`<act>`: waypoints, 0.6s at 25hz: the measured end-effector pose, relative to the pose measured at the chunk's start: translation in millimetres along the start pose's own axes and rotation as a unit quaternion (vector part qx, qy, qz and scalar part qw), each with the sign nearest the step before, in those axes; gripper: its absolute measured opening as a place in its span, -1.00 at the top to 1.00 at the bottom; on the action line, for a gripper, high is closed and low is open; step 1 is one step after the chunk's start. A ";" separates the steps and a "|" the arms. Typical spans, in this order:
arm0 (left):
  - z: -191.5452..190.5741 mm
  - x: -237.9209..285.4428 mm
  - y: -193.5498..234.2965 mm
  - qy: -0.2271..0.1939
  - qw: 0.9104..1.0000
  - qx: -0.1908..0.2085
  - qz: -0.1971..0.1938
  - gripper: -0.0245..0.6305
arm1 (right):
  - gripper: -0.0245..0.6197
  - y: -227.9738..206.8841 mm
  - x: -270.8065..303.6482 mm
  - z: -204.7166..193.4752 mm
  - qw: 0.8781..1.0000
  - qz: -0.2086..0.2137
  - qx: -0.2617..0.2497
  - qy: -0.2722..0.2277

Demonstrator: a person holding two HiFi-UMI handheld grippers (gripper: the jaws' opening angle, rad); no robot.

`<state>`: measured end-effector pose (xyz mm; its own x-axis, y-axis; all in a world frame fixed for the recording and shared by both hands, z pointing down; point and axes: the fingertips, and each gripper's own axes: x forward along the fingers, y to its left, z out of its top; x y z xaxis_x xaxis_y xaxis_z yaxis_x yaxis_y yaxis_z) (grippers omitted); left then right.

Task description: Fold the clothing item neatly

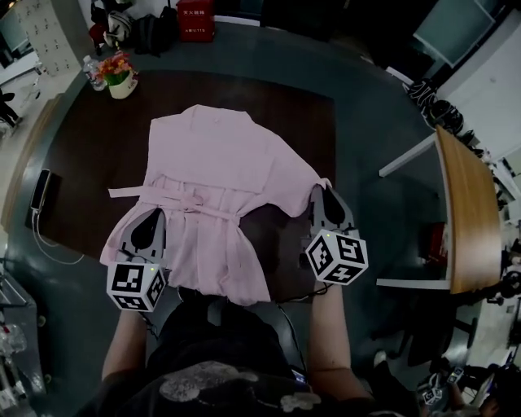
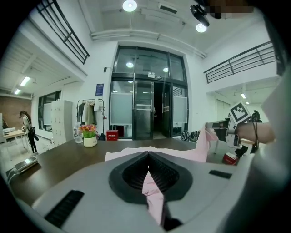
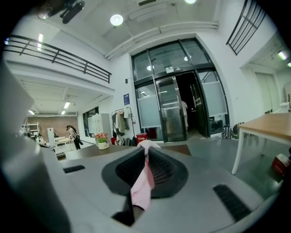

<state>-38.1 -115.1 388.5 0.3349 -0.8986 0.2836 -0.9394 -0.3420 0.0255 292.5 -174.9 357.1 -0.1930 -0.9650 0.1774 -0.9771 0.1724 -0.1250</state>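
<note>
In the head view a pink garment (image 1: 216, 175) with a tied waist belt lies spread on a dark brown counter (image 1: 81, 163), collar end away from the person and its near hem hanging past the counter's near edge. The left hand-held gripper (image 1: 155, 216) sits at the garment's left side below the belt. The right hand-held gripper (image 1: 322, 194) sits at the right side, where a corner of cloth is drawn up to its tip. Each carries a marker cube, and a forearm runs back from each toward the person's dark clothing. At the counter's far left corner stand a potted flower (image 1: 120, 79) and a bottle (image 1: 92, 72). A red box (image 1: 195, 20) is on the floor beyond, and a light wooden table (image 1: 468, 212) stands to the right. A dark flat device (image 1: 41, 189) with a cable lies at the counter's left edge. In the left gripper view the jaws are pressed together on a thin fold of the pink cloth, which runs down between them. The rest of the garment stretches across the counter to the right hand-held gripper, which holds a raised pink corner. A person (image 2: 27, 129) stands far off at the left. In the right gripper view the jaws are likewise clamped on a strip of the pink cloth, with a small tuft showing above their tips and glass doors (image 3: 175, 111) beyond.
</note>
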 end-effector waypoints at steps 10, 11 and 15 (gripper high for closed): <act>-6.9 21.5 71.5 0.005 1.000 0.016 -0.025 0.89 | 0.87 86.9 56.9 22.5 0.999 0.018 -0.048 -0.007; -5.8 25.2 80.8 0.004 0.999 0.016 -0.031 0.89 | 0.87 99.8 64.0 21.9 0.998 0.018 -0.052 -0.006; -4.4 36.0 118.4 0.001 0.998 0.006 -0.055 0.89 | 0.87 153.4 93.8 16.2 0.997 0.019 -0.071 0.000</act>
<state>-137.6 -186.7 406.0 0.4350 -0.8553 0.2816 -0.8963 -0.4411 0.0451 126.1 -242.1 338.7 -0.2291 -0.9574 0.1758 -0.9722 0.2342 0.0082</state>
